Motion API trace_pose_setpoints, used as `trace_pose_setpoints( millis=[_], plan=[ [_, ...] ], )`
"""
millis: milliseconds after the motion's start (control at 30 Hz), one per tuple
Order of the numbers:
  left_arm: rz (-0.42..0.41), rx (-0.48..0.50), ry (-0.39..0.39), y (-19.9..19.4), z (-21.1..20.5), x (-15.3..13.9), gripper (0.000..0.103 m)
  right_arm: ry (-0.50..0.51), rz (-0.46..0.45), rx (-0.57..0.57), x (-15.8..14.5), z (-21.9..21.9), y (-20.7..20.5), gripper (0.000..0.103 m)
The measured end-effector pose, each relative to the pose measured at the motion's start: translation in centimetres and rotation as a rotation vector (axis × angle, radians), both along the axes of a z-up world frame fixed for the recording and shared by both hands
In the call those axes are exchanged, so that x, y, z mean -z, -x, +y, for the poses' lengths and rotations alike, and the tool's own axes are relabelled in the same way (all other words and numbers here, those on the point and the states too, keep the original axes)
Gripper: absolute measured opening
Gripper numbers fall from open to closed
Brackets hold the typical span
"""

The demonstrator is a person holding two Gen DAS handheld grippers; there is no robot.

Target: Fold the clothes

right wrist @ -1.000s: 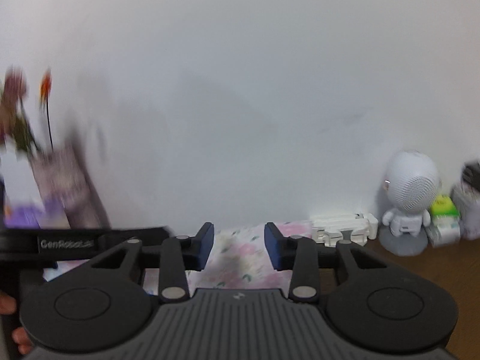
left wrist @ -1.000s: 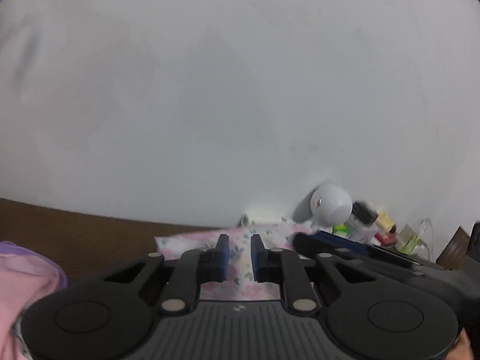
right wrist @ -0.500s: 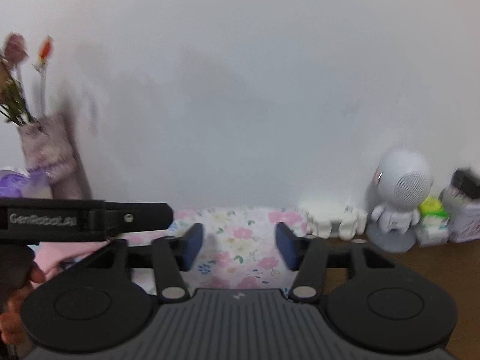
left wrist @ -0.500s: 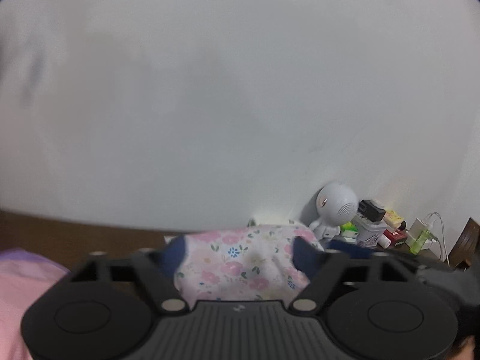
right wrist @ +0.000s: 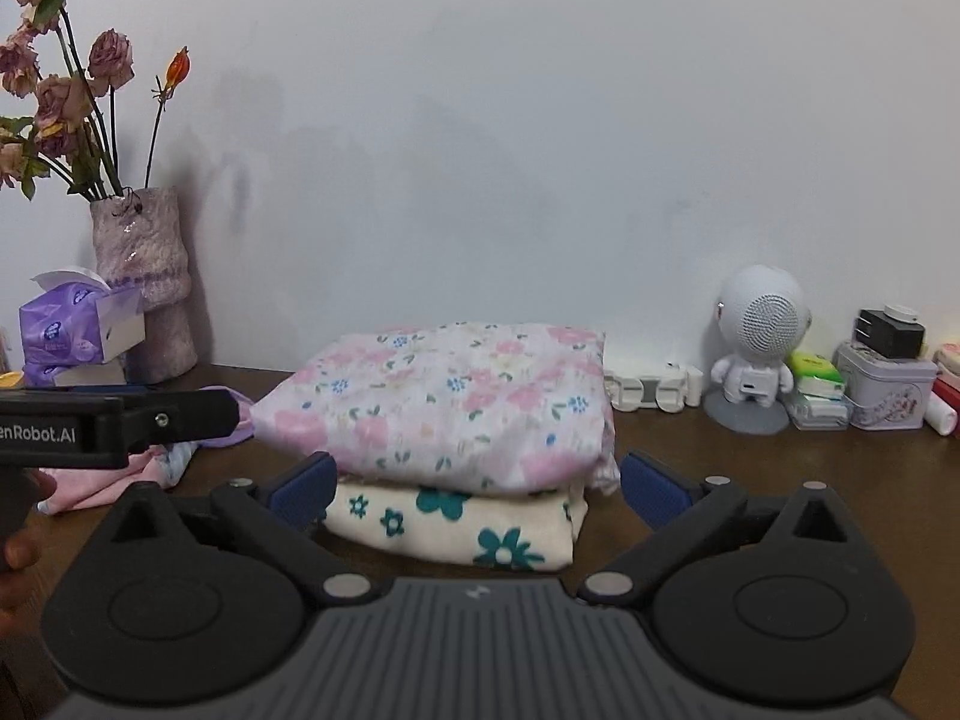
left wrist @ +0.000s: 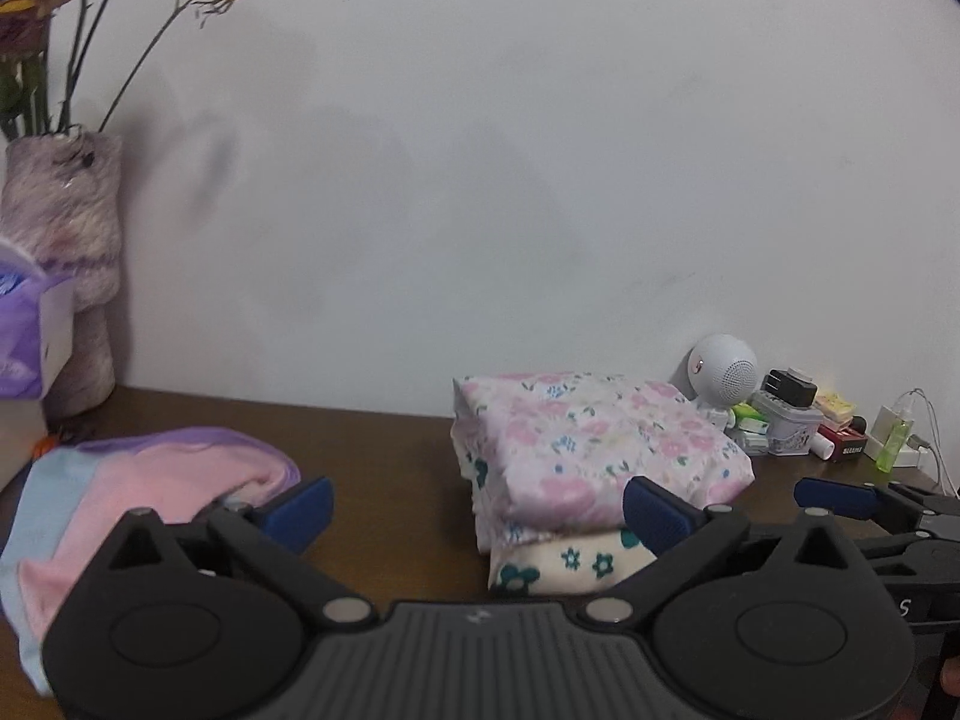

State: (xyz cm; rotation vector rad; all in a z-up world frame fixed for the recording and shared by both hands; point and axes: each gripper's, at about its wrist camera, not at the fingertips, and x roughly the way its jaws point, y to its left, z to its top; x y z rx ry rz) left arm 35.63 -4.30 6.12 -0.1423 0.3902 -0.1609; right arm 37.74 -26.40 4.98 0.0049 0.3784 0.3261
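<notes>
Both black grippers, left [left wrist: 477, 507] and right [right wrist: 477, 489], opening, released the folded pink floral garment [right wrist: 444, 405], now mid-frame atop the stack.

A plain white wall [right wrist: 480, 120] rises before me, faintly shadowed, behind a dark brown wooden counter [right wrist: 780, 468]; a fuzzy vase of dried roses [right wrist: 144, 276] stands left.

On the worktop [right wrist: 780, 468], two folded garments are stacked directly ahead of the right gripper [right wrist: 477, 489], the floral bundle [right wrist: 444, 402] lying on the folded piece [right wrist: 456, 531] beneath. Left of the jaws, an unfolded garment [left wrist: 150, 480] lies flat. Further left, at the wall, a vase [right wrist: 144, 282] stands behind a tissue box [right wrist: 81, 324]. Right of the jaws, a round-headed figurine [right wrist: 756, 342] stands at the wall.
</notes>
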Motion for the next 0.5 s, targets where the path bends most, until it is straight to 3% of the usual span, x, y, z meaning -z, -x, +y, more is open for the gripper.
trace_pose_setpoints(
  millis=[200,500],
  plan=[
    [0.015,0.001,-0.050,2.5,-0.5,1.1,0.103,0.003,0.041,0.008,1.1,0.7,2.5,0.103],
    [0.059,-0.007,-0.032,8.0,0.2,1.8,0.103,-0.009,0.077,0.029,1.6,0.7,7.6,0.103]
  ],
)
